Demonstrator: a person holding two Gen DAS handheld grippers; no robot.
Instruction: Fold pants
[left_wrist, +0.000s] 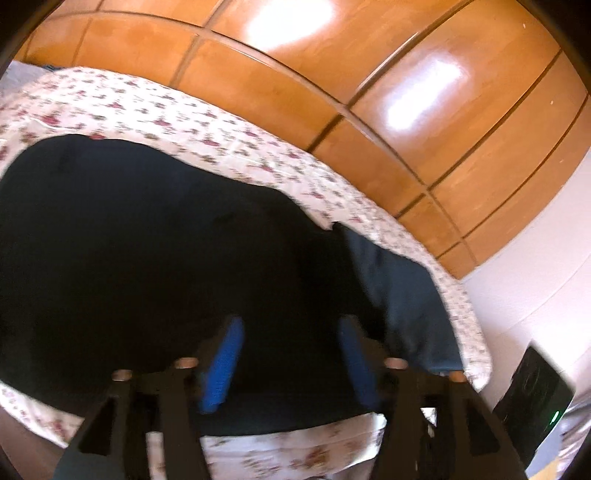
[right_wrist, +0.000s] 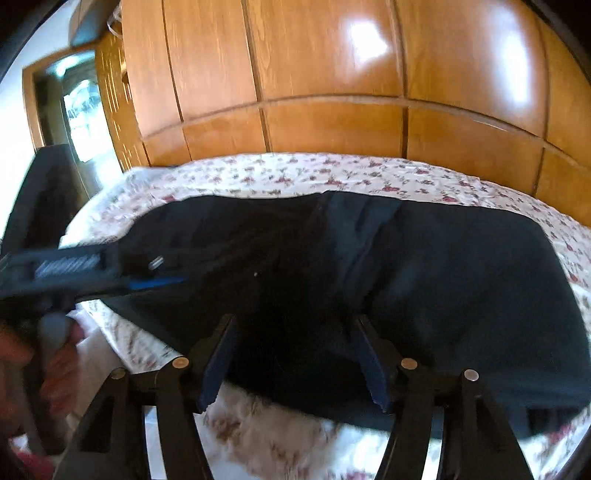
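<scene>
Dark navy pants (left_wrist: 155, 258) lie spread on a floral bed sheet (left_wrist: 177, 110). In the left wrist view my left gripper (left_wrist: 291, 332) is open above the pants' near edge, nothing between its blue pads (left_wrist: 225, 365). In the right wrist view the pants (right_wrist: 424, 280) stretch across the bed, with a fold seam near the middle. My right gripper (right_wrist: 295, 332) is open over the pants' near edge, empty. The left gripper also shows in the right wrist view (right_wrist: 155, 281), at the left end of the pants, held by a hand.
A glossy wooden wardrobe (right_wrist: 332, 74) stands right behind the bed. A doorway (right_wrist: 77, 110) is at the far left. A dark box with a green light (left_wrist: 532, 402) sits by the white wall (left_wrist: 535, 258) beside the bed.
</scene>
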